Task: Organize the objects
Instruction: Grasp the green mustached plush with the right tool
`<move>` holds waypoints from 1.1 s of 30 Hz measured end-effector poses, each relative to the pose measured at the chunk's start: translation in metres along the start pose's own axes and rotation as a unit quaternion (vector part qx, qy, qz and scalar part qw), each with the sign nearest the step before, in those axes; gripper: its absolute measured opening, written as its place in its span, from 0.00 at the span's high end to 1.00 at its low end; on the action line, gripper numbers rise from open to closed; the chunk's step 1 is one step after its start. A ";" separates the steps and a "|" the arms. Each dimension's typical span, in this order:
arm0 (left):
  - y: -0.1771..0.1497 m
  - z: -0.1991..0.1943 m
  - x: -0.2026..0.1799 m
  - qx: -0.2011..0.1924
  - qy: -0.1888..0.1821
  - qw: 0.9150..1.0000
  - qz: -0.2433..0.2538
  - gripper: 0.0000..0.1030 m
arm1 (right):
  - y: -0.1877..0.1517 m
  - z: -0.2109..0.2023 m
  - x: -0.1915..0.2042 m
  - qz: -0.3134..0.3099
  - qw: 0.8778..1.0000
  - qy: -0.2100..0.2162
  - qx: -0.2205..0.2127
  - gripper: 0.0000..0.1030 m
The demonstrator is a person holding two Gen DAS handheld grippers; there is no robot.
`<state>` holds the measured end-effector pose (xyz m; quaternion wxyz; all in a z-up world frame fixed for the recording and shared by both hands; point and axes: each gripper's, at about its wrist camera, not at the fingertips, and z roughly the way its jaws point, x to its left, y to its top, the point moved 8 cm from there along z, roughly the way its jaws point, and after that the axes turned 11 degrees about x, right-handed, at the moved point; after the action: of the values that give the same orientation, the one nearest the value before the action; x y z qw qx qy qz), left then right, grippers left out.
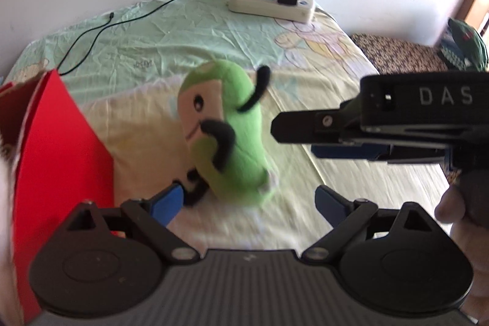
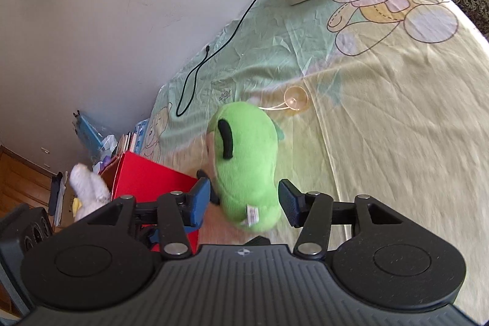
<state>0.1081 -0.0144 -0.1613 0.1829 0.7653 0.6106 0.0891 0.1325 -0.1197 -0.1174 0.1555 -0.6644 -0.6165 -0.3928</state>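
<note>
Two grippers, both wide open and empty: your right wrist view alone shows the plush toy's suction cup, your left the other gripper's "DAS" lettering.

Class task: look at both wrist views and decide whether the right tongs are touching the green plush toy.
Cannot tell. In the right wrist view the right tongs stand open around the green plush toy, whose tail end overlaps the left pad; motion blur hides any contact or gap.
</note>
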 end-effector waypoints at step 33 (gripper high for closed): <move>0.022 0.037 0.007 0.068 -0.025 0.997 -0.028 0.36 | 0.017 0.044 -0.002 0.032 0.994 0.080 0.072 0.45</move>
<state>0.1430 -0.0179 -0.1872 0.1481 0.7607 0.6316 0.0228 0.1629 -0.0936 -0.1422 0.2643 -0.6376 -0.6070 -0.3940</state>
